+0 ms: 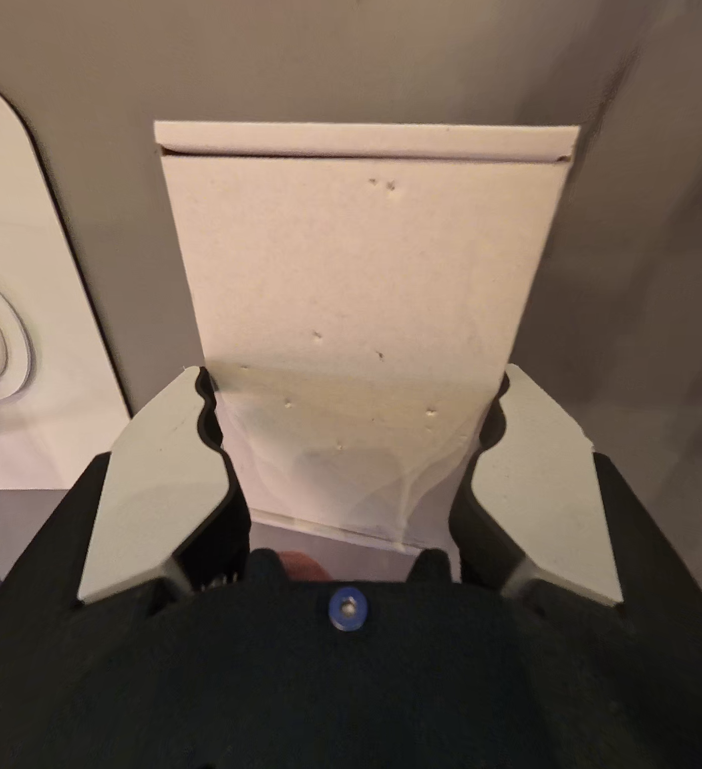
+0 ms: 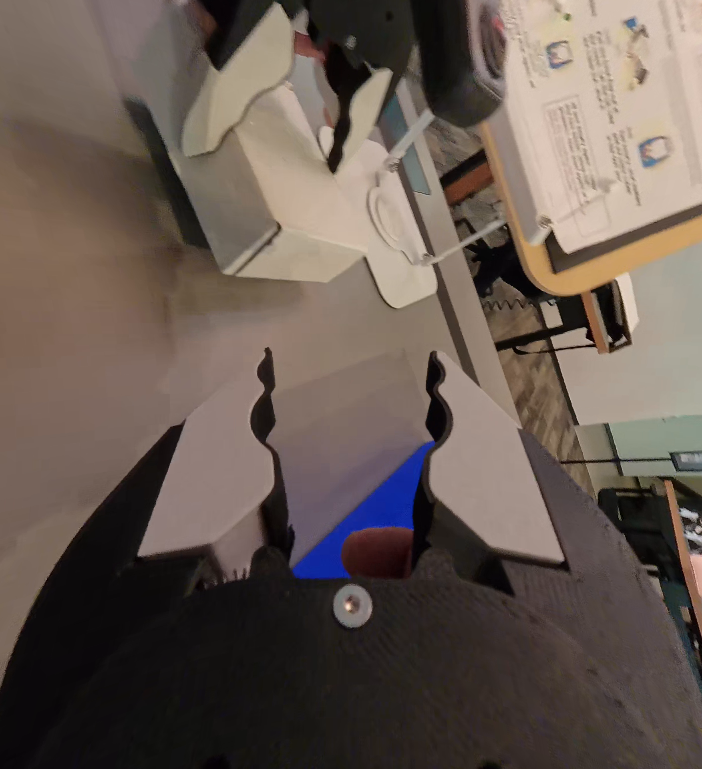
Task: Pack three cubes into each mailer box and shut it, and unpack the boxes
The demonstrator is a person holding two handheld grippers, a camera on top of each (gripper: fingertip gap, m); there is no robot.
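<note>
We are clamping the shut mailer box (image 1: pixel 353 324) on the grey table (image 1: pixel 382 62) across its width with the left gripper (image 1: pixel 355 416), squeezing lightly, while the right gripper (image 2: pixel 351 399) is hanging open, seemingly empty.

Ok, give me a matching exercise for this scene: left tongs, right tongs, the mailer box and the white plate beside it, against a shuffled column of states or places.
Things:
1. left tongs
2. right tongs
3. mailer box
4. white plate

States or places:
A. lid shut
B. open, holding nothing
C. flat on the table, beside the box
D. clamped across the box

Pairs: 1-D, 2-B, 3-A, 4-C
</note>
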